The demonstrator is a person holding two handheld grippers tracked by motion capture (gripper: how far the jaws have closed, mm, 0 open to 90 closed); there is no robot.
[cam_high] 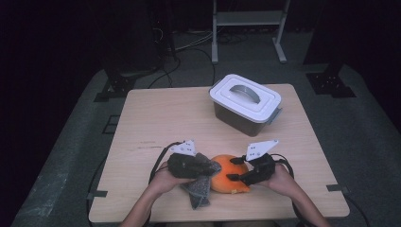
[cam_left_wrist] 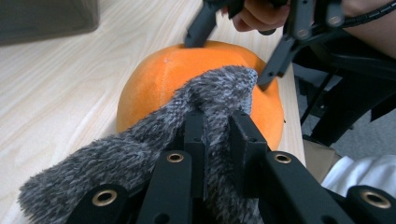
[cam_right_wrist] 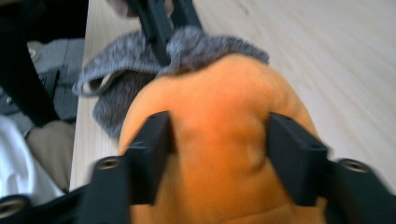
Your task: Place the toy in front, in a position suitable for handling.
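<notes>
So the left gripper (cam_left_wrist: 217,135) is clamped on the grey cloth (cam_left_wrist: 140,154), while the right gripper (cam_right_wrist: 219,154) squeezes the orange cushion (cam_right_wrist: 219,140) between both pads.

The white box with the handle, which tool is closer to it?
Right. The right tool grips the orange plush, nearer the white box at the table's far side. The left tool, pinching the grey sock, sits farther left of it.

No writing, label, brand or number can be read anywhere from here. The white lid of the box (cam_high: 246,98) on the bench (cam_high: 161,118) is plain, with nothing printed
</notes>
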